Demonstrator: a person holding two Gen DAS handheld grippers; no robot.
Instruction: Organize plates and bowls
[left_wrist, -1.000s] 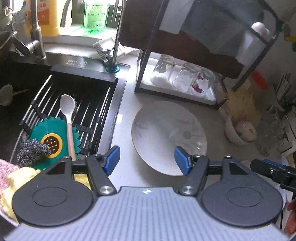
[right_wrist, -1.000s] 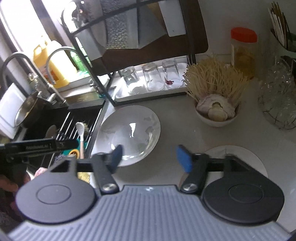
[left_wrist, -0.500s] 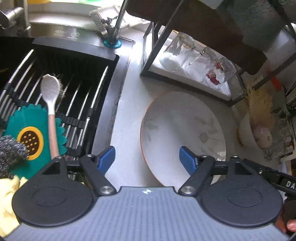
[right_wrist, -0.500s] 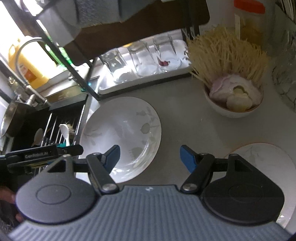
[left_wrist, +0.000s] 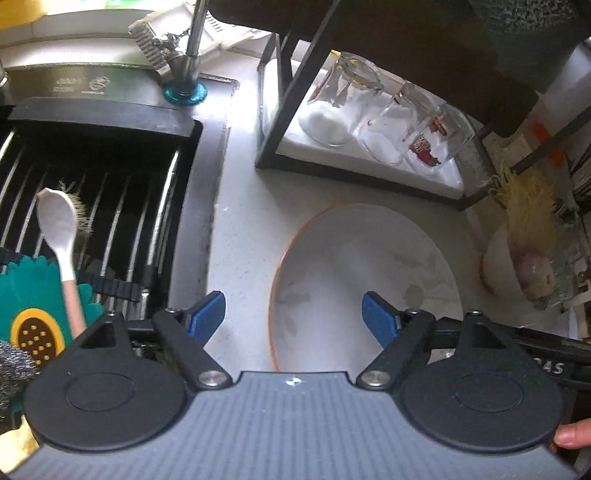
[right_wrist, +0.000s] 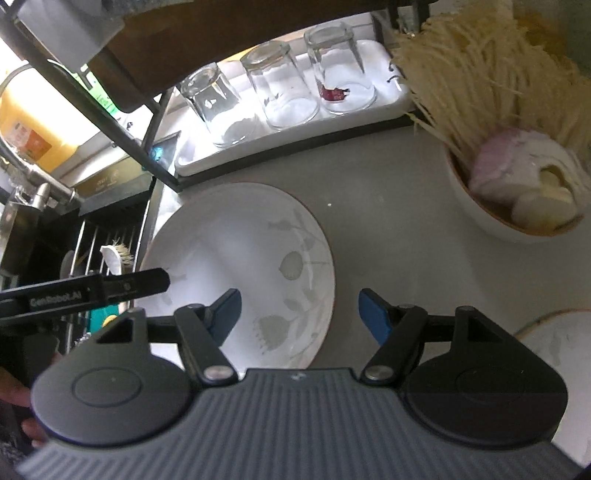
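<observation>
Judging from the layout, the sorting has hardly begun. The large white plate (right_wrist: 240, 266) with the grey leaf print lies flat on the grey counter (right_wrist: 388, 229), just beside the sink edge and in front of the black rack (left_wrist: 291, 92); no tool grips it. A second white plate (right_wrist: 554, 347) lies at the right margin of the right wrist view, well apart from the first. A bowl (right_wrist: 517, 206) holding pale objects and a bundle of straw-like fibres stands near the rack's right end. Nothing is stacked or shelved yet, so both plates and possibly the bowl remain to be handled.

The left gripper (left_wrist: 293, 317) is spread wide and empty, straddling the near left rim of the large plate: one blue pad over the counter, the other over the plate's interior. The right gripper (right_wrist: 299, 314) is closing, straddling the plate's right rim; its pads do not press on it.

Three glasses (right_wrist: 280, 85) stand upside down on the white tray under the rack. In the sink, a white spoon (left_wrist: 61, 236) rests on the drainer.

Legible writing: "GenRobot.AI" on the left tool's arm in the right wrist view. The sink ledge logo and the yellow bottle label (right_wrist: 33, 140) are too blurred to read.
</observation>
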